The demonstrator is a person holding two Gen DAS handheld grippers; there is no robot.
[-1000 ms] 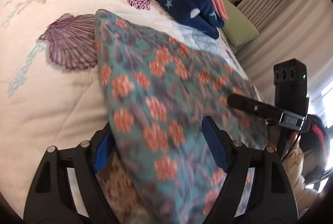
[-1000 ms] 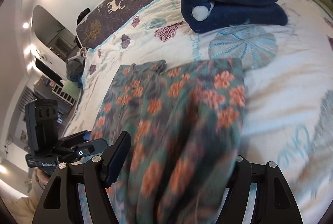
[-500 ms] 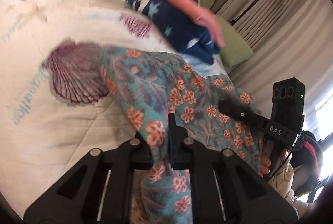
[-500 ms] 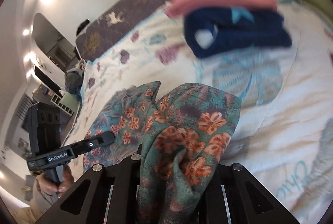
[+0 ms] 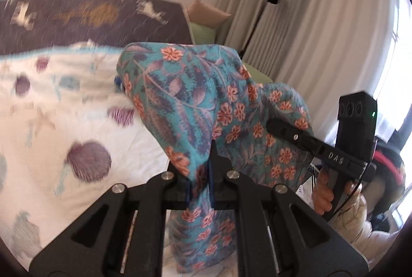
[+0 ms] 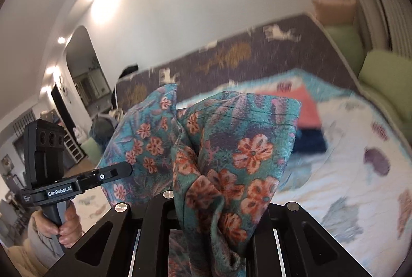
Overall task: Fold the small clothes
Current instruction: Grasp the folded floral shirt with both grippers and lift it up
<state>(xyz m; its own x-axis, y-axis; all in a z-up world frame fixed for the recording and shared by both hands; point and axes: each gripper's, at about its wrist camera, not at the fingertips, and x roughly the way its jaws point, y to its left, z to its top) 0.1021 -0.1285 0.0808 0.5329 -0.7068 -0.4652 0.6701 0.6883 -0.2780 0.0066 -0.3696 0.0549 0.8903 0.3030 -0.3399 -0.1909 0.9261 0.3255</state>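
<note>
We hold the floral garment [image 5: 195, 107] at frame centre, lifted above the bed [image 5: 64, 122]. The left gripper [image 5: 199, 187] and right gripper [image 6: 221, 215] both pinch its cloth. We should raise evenly, keeping the 2 corners level.

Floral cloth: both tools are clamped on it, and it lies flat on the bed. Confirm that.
Not flat. Both wrist views show the cloth lifted off the bed, bunched and hanging from the left tool and right tool. Both are clamped on it.

daylit, bright | window [image 5: 394, 50] glare | background motion-blurred | fisheye edges dark
</note>
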